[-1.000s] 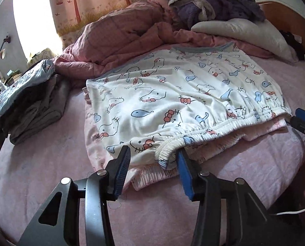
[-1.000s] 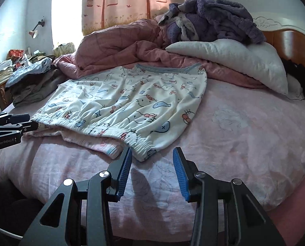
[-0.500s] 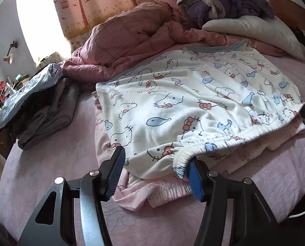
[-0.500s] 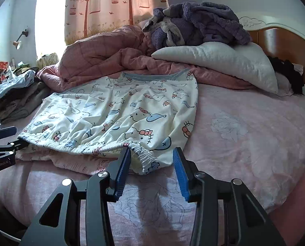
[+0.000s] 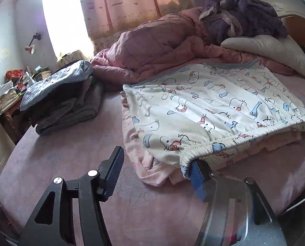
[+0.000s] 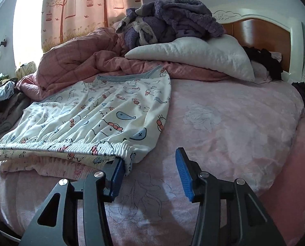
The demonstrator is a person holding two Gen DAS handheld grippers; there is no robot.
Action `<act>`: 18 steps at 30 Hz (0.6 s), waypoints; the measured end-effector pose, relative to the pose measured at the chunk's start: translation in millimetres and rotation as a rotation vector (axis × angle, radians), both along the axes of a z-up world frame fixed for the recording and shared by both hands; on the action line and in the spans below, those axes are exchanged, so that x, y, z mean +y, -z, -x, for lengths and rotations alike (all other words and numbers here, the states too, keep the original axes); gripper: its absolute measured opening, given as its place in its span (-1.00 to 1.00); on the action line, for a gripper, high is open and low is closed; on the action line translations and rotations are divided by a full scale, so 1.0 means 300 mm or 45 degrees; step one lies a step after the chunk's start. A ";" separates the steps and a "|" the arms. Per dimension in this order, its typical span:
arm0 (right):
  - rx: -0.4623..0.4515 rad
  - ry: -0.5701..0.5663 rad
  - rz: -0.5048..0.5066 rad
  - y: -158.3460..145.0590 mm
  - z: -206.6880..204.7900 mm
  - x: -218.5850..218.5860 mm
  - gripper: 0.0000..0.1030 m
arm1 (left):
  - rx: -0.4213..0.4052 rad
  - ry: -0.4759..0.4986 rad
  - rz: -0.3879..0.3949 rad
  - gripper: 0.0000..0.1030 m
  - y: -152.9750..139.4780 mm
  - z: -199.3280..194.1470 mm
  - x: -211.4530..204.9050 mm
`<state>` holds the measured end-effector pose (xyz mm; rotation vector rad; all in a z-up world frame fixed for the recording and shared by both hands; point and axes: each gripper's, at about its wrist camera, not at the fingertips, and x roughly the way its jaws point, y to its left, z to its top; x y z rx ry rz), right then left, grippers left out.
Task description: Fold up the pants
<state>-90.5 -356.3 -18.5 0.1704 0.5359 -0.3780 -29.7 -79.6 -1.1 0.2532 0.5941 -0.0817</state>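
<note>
Left gripper [image 5: 156, 174] jaws are opening, its right pad tucked under the near-left waistband corner, gripping nothing. The pants [image 5: 209, 110], soft cartoon-print cotton with a ruched elastic waistband, lie on the plush pink bedspread [image 6: 234, 123]. The right gripper [image 6: 150, 172] is opening too (left pad under the near-right corner). Best release both corners evenly.

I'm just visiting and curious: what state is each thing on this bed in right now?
Printed pants: spread flat, waistband nearest.
Left gripper: jaws opening, waistband corner against one finger.
Right gripper: jaws opening, waistband corner against one finger.
Pink quilt: bunched.
Grey clothes: stacked.
</note>
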 end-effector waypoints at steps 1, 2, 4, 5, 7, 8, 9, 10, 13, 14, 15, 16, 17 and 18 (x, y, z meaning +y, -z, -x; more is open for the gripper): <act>-0.005 0.000 -0.010 -0.004 0.011 -0.004 -0.01 | 0.007 -0.011 0.026 0.17 0.000 0.014 0.018; -0.006 -0.013 -0.023 -0.004 0.021 -0.009 0.00 | 0.020 -0.017 0.051 0.21 0.002 0.024 0.036; -0.010 -0.016 -0.038 -0.003 0.041 -0.014 0.00 | 0.057 -0.021 0.077 0.22 0.020 0.034 0.060; -0.015 -0.015 -0.043 -0.005 0.051 -0.016 0.00 | 0.070 -0.025 0.081 0.22 0.031 0.037 0.066; -0.038 -0.025 -0.033 -0.016 0.078 -0.008 0.00 | 0.095 -0.023 0.077 0.22 0.051 0.039 0.068; -0.048 -0.023 -0.002 -0.022 0.089 0.005 0.00 | 0.108 -0.006 0.073 0.22 0.057 0.040 0.064; -0.059 -0.019 0.071 -0.029 0.099 0.030 0.00 | 0.123 0.029 0.060 0.22 0.067 0.042 0.057; -0.062 -0.019 0.147 -0.031 0.103 0.057 0.00 | 0.139 0.029 0.042 0.22 0.078 0.043 0.052; -0.033 -0.074 0.156 -0.018 0.102 0.074 0.00 | 0.200 0.064 0.023 0.21 0.102 0.035 0.043; -0.003 -0.108 0.094 -0.004 0.094 0.063 0.00 | 0.198 0.083 0.017 0.21 0.104 0.039 0.041; 0.022 -0.135 0.045 0.011 0.086 0.052 0.00 | 0.185 0.104 0.018 0.21 0.100 0.049 0.041; 0.026 -0.149 0.027 0.023 0.086 0.047 0.00 | 0.171 0.134 0.021 0.21 0.095 0.060 0.043; 0.021 -0.158 0.028 0.029 0.090 0.044 0.00 | 0.147 0.163 0.026 0.26 0.087 0.077 0.049; 0.005 -0.160 0.035 0.029 0.102 0.044 0.00 | 0.129 0.175 0.032 0.30 0.083 0.092 0.055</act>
